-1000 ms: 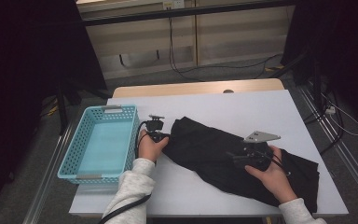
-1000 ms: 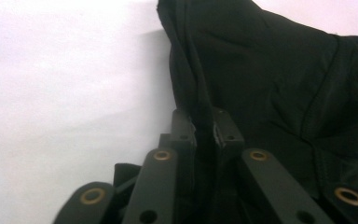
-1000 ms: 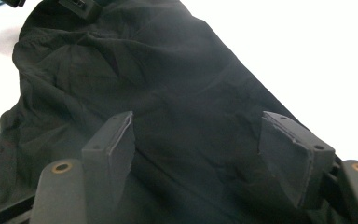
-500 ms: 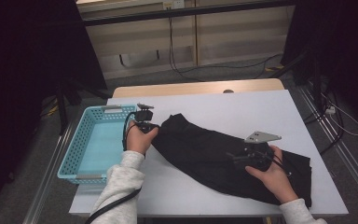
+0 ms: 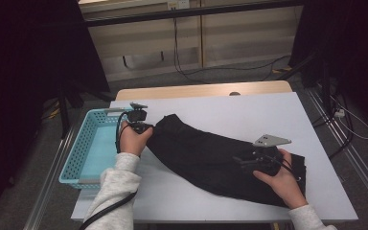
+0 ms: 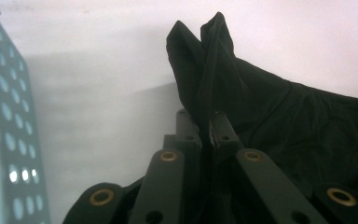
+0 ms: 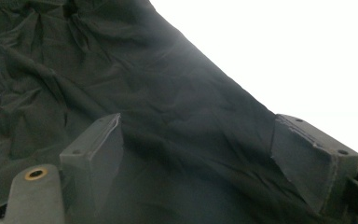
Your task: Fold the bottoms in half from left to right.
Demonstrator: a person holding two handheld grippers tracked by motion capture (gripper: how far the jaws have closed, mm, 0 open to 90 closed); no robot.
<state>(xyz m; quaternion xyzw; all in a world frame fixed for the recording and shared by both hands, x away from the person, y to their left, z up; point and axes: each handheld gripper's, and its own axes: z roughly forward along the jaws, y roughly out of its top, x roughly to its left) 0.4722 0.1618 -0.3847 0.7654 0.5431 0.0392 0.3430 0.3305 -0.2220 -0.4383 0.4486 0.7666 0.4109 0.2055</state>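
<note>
A black garment (image 5: 206,158) lies spread across the white table (image 5: 268,115) from the left toward the front right. My left gripper (image 5: 144,127) is shut on the garment's left end, and in the left gripper view a fold of the black fabric (image 6: 205,70) stands pinched between the closed jaws (image 6: 207,123). My right gripper (image 5: 242,162) rests over the garment's right part. Its jaws have just been opening and now stand wide apart (image 7: 200,140), with the cloth (image 7: 121,70) lying beneath them and the pads (image 7: 100,140) pressing on nothing.
A light blue perforated basket (image 5: 72,158) sits at the table's left edge, right beside the left hand; its wall (image 6: 4,140) shows close in the left gripper view. Bare white tabletop lies behind the garment. Cables run over the floor beyond the table.
The left hand has moved left toward the basket and risen, drawing the garment's end with it. The right hand has stayed where it was.
</note>
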